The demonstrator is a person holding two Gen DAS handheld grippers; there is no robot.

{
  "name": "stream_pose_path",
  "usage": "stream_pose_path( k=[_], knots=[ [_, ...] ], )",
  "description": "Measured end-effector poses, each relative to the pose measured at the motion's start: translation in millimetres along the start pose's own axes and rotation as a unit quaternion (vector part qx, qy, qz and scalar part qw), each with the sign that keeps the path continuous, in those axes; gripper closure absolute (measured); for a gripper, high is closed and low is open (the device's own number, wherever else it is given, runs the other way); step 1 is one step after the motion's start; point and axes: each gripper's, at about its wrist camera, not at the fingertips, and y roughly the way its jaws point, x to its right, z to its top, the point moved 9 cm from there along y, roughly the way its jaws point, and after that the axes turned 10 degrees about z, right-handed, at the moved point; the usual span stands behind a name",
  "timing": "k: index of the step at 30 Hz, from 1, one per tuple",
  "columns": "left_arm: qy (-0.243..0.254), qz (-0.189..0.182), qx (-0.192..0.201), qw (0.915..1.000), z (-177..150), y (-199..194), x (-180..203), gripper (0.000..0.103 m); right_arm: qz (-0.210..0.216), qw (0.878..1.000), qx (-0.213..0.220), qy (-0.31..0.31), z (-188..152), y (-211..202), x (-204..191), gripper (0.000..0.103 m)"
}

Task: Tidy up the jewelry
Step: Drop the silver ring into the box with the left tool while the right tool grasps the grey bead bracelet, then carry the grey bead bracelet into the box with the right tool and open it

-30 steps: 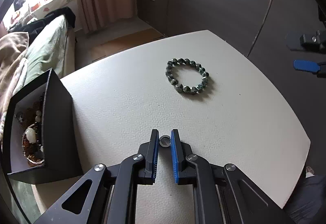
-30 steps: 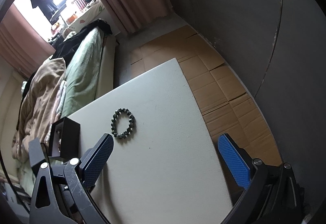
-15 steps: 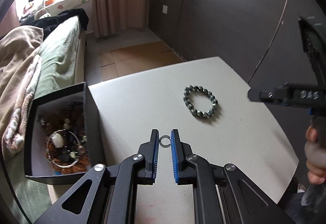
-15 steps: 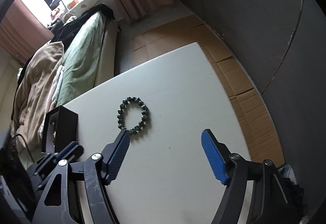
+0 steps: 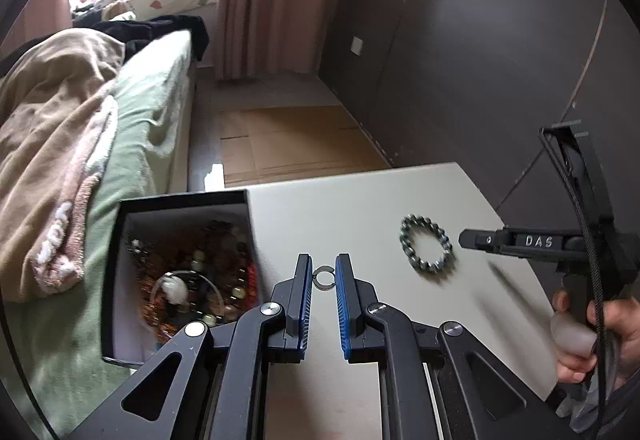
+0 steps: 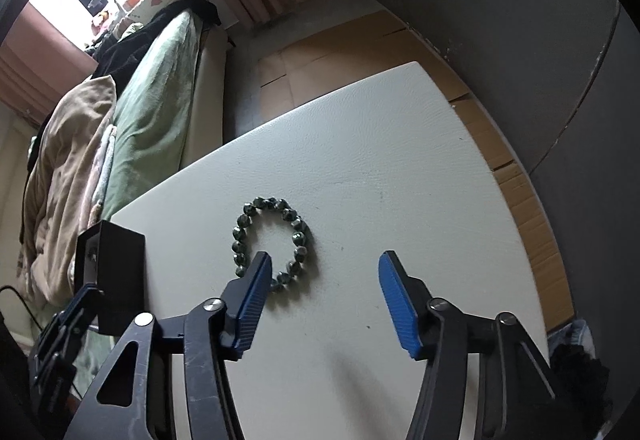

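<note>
My left gripper (image 5: 323, 276) is shut on a small silver ring (image 5: 323, 277) and holds it above the white table (image 5: 360, 207), just right of the open black jewelry box (image 5: 182, 199). The box holds several beaded pieces. A dark green bead bracelet (image 5: 426, 248) lies flat on the table to the right. In the right wrist view my right gripper (image 6: 324, 276) is open and empty, hovering just in front of the bracelet (image 6: 272, 240), with its left finger over the bracelet's near edge. The box (image 6: 114, 264) stands at the left there.
A bed with a green sheet and beige blanket (image 5: 80, 143) runs along the table's left side. Cardboard sheets (image 5: 288, 143) cover the floor beyond the table. A dark wall (image 5: 480, 39) stands at the right. The right gripper's body and the hand holding it (image 5: 576, 320) are over the table's right edge.
My left gripper has lifted and swung left with the ring, bringing the box closer. My right gripper has moved in over the table toward the bracelet, its jaws narrower than before.
</note>
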Motion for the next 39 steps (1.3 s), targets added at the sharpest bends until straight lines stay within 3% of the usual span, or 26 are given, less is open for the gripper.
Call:
stream_pose_path(
  k=[9, 12, 21, 30, 32, 33, 34, 36, 39],
  knots=[
    [-0.036, 0.006, 0.016, 0.9992, 12, -11, -29, 0.091, -0.031, 0.999, -0.017, -0.039, 8, 26, -13, 0.072],
    [-0.050, 0.012, 0.020, 0.9985, 16, -14, -42, 0.091, -0.034, 0.998, -0.032, -0.043, 5, 32, -18, 0.093],
    [-0.109, 0.017, 0.008, 0.9939, 19, -16, -88, 0.091, 0.039, 0.998, 0.002, -0.042, 8, 12, -46, 0.093],
    [-0.161, -0.022, -0.036, 0.9861, 13, -9, -97, 0.090, 0.089, 0.993, 0.040, -0.069, 13, -13, -94, 0.093],
    [-0.165, -0.024, -0.043, 0.9851, 12, -8, -98, 0.085, 0.099, 0.991, 0.046, -0.074, 12, -19, -104, 0.093],
    [-0.166, -0.025, -0.045, 0.9847, 12, -8, -99, 0.074, 0.106, 0.990, 0.050, -0.078, 11, -21, -111, 0.093],
    [-0.170, -0.029, -0.045, 0.9840, 12, -9, -100, 0.056, 0.113, 0.989, 0.053, -0.082, 11, -25, -117, 0.093],
    [-0.177, -0.033, -0.036, 0.9830, 14, -13, -103, 0.034, 0.125, 0.986, 0.062, -0.093, 11, -34, -132, 0.093],
    [-0.180, -0.028, -0.017, 0.9831, 19, -22, -108, 0.032, 0.143, 0.981, 0.074, -0.108, 11, -44, -153, 0.093]
  ],
)
